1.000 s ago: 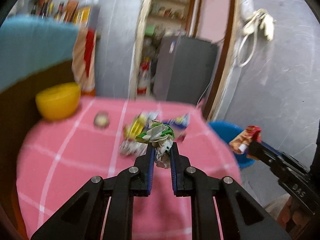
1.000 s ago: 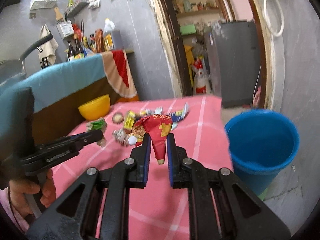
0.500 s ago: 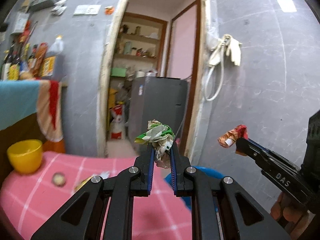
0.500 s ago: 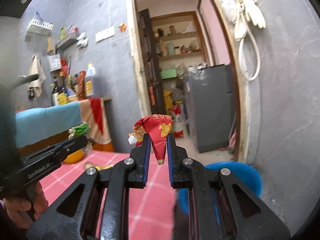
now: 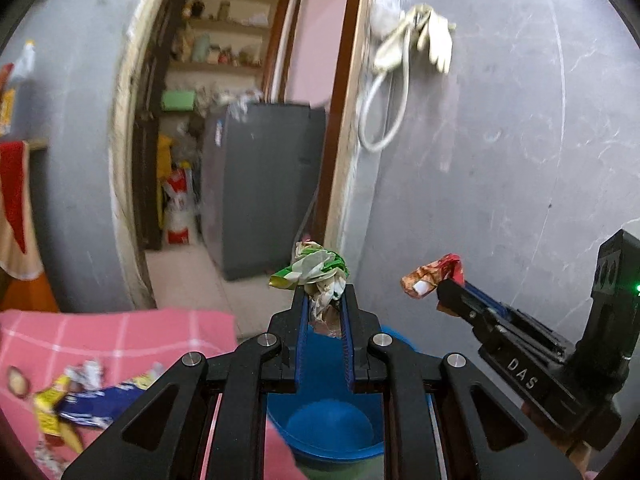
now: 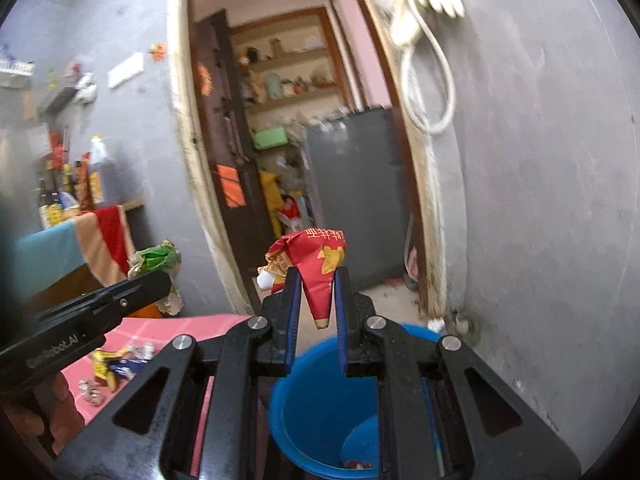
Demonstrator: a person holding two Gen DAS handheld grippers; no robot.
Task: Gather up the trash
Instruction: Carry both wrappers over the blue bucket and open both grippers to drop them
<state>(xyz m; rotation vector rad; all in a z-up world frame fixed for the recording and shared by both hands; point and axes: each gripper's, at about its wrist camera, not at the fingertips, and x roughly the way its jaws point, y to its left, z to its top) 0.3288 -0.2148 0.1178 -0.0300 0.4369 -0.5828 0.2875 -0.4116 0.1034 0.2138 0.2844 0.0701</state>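
- While both tools sit above the blue bin point(image 5: 332, 432), each one grips a piece of trash.
- Left tool point(image 5: 325, 312): jaws nearly together, pinching a crumpled green-and-white wrapper point(image 5: 316, 276) that sticks up past the fingertips.
- Right tool point(image 6: 316, 300): jaws narrow, clamped on a red wrapper point(image 6: 316, 264) with yellow print; its pointed lower end hangs down between the blue pads.
- From the left wrist view, the right tool point(image 5: 444, 296) comes in from the right side, its red wrapper point(image 5: 432, 276) just beside the green one and apart from it.
- From the right wrist view, the left tool point(image 6: 160, 280) comes in from the left side with the green wrapper point(image 6: 156, 260) at its tip; a hand point(image 6: 36, 412) shows below it.
- Bin: it stands on the floor against the grey wall point(image 6: 540, 200), just beside the edge of the pink checked worktop point(image 5: 120, 332). In the right wrist view the bin point(image 6: 316, 400) lies directly under the red wrapper, with a little trash at its bottom.
- More wrappers point(image 5: 76, 392), yellow, blue and white, lie loose on the worktop to the left of the bin.
- Behind, an open doorway shows a dark grey cabinet point(image 5: 264, 188) and shelves.
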